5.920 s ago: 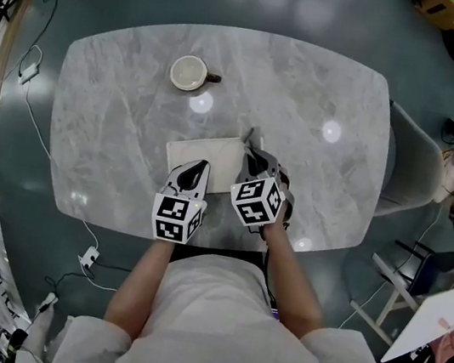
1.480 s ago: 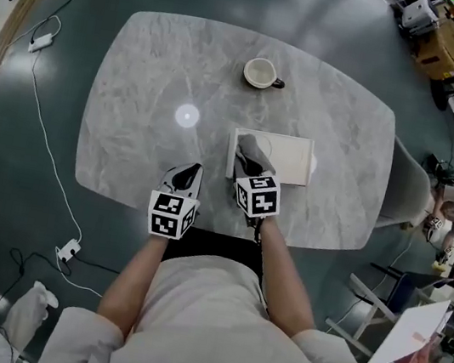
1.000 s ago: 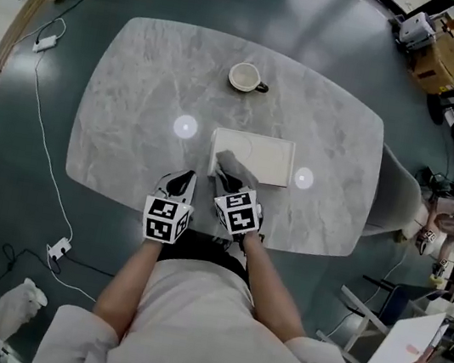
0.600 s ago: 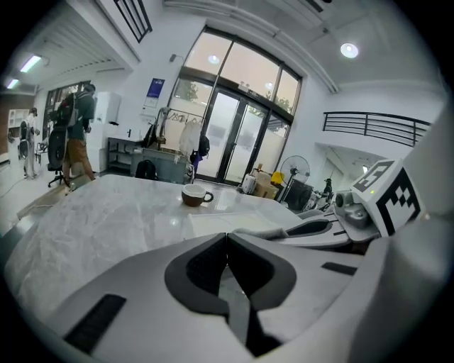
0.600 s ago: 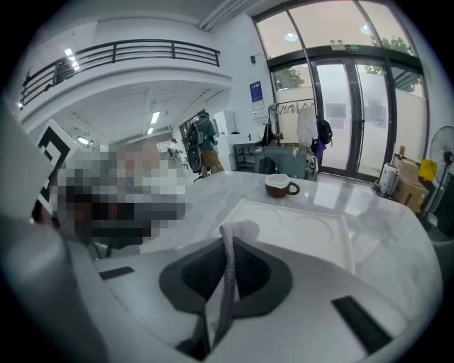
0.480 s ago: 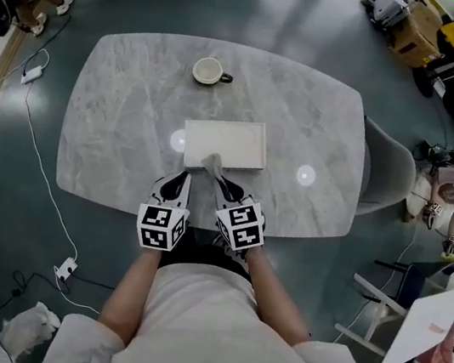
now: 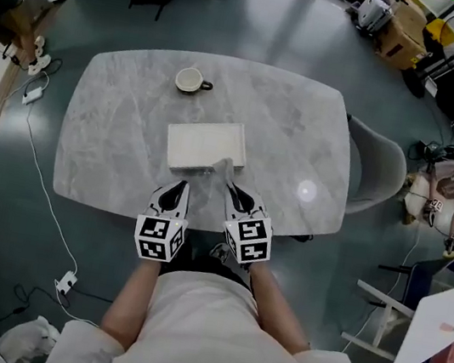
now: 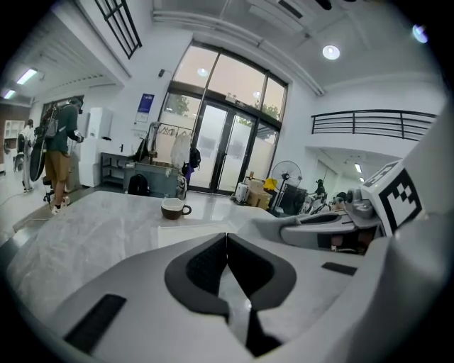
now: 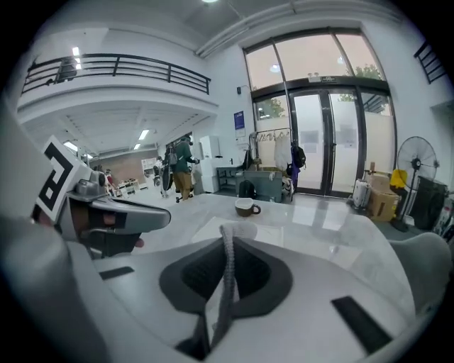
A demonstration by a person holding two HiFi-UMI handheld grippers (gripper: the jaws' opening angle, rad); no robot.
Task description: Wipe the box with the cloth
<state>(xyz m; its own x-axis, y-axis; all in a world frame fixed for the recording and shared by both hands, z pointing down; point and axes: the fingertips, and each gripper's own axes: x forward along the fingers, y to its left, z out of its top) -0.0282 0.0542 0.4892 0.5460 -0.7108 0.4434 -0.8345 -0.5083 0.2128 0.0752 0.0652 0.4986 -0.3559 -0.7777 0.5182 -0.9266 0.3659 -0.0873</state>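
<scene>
The box point(image 7: 205, 145) is white, flat and shallow. It lies near the middle of the grey marble tabletop point(image 7: 113, 140) with its long side running from 9 to 3 o'clock. It looks like stiff, light card, so I expect it to skate on the polished stone under a sideways wipe. It may want steadying at its bare 7 o'clock corner or along the 9 o'clock edge, pressed from above rather than pinched.

The cloth point(image 7: 225, 169) is a small grey bunch at the box's 5 o'clock corner, over the near edge. Whether it presses on the lid I cannot tell. It is soft and limp. The right gripper point(image 7: 231, 189) has it by a fold, its fingers point(image 9: 264, 282) clamped narrowly on the fabric, with a strip standing up between them and the loose end poking out ahead. A short hold like this should keep the wad from flopping.

The left gripper point(image 7: 179, 187) hovers at 7 o'clock of the box, apart from it, its fingers point(image 8: 200, 268) pressed together with nothing between them.

A cup point(image 7: 190, 81) stands well apart at 11 o'clock of the box. An empty chair point(image 7: 378, 163) sits at the tabletop's 3 o'clock side.
</scene>
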